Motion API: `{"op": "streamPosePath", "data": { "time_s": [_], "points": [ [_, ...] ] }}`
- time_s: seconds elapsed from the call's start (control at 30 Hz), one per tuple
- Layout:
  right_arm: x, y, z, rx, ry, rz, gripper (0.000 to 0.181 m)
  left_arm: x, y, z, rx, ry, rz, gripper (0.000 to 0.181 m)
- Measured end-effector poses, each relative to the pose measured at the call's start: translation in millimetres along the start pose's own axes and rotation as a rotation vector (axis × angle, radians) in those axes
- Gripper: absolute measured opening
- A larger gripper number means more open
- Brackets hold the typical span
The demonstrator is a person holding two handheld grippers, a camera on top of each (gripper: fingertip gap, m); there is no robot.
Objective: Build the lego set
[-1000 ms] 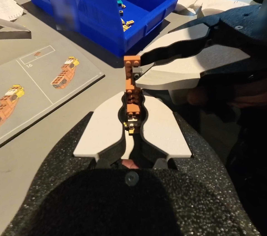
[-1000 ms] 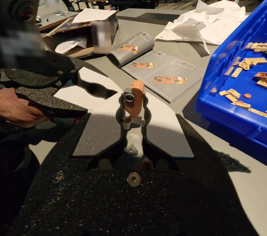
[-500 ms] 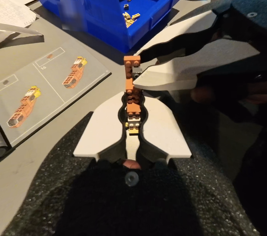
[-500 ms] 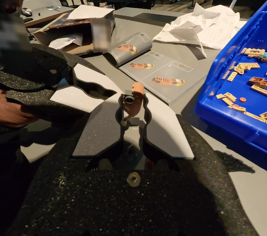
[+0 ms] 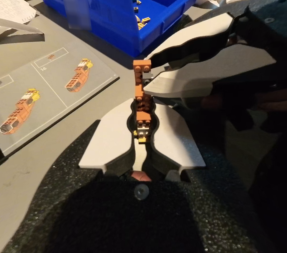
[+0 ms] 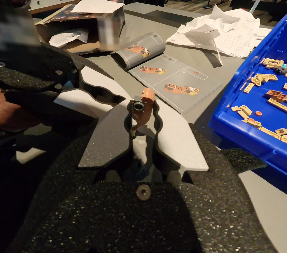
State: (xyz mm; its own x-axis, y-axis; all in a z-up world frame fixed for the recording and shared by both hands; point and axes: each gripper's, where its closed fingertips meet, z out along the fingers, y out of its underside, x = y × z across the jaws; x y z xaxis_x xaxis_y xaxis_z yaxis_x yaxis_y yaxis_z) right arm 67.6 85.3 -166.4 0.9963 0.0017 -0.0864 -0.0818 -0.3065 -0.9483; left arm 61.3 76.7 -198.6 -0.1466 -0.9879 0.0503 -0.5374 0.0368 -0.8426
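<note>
An orange-brown lego model [image 5: 142,90] with a white and yellow end stands upright between my left gripper's [image 5: 142,102] jaws, which are shut on its lower part. My right gripper [image 5: 147,75] comes in from the right, and its fingers close on the model's top end, where a small grey brick [image 5: 146,76] sits on the side. In the right wrist view the right gripper [image 6: 142,104] is shut on the model's curved orange end [image 6: 147,102] and a dark grey brick with a round hole [image 6: 138,106]. The left gripper [image 6: 121,103] reaches in from the left.
A blue bin [image 5: 108,12] of loose tan and brown pieces stands behind; in the right wrist view it [image 6: 233,129] is at the right. An open instruction booklet [image 5: 54,90] lies on the grey table. A torn cardboard box [image 6: 77,28] and crumpled white paper [image 6: 217,36] lie farther back. Only a small space, under 4 cm, lies between the two pairs of fingers.
Both grippers keep their hold on the model. The pair has shifted a little, so the bin and booklet slide right in the left wrist view.
</note>
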Motion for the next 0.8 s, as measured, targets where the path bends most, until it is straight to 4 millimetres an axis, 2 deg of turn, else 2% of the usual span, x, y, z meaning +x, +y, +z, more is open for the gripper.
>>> {"op": "streamPosePath", "data": {
  "time_s": [0.53, 0.63, 0.8],
  "points": [
    [2, 0, 3, 0.015, -0.013, 0.045, 0.025, -2, 0, 2, -0.035, 0.050, -0.005, 0.016],
    [-6, -6, -1, 0.056, -0.089, 0.089, 0.049, 0, -3, 0, -0.043, 0.163, -0.137, 0.016],
    [-1, -13, -15, 0.112, -0.108, 0.125, 0.054, 4, -12, -9, -0.054, 0.429, -0.445, 0.017]
  ]
}}
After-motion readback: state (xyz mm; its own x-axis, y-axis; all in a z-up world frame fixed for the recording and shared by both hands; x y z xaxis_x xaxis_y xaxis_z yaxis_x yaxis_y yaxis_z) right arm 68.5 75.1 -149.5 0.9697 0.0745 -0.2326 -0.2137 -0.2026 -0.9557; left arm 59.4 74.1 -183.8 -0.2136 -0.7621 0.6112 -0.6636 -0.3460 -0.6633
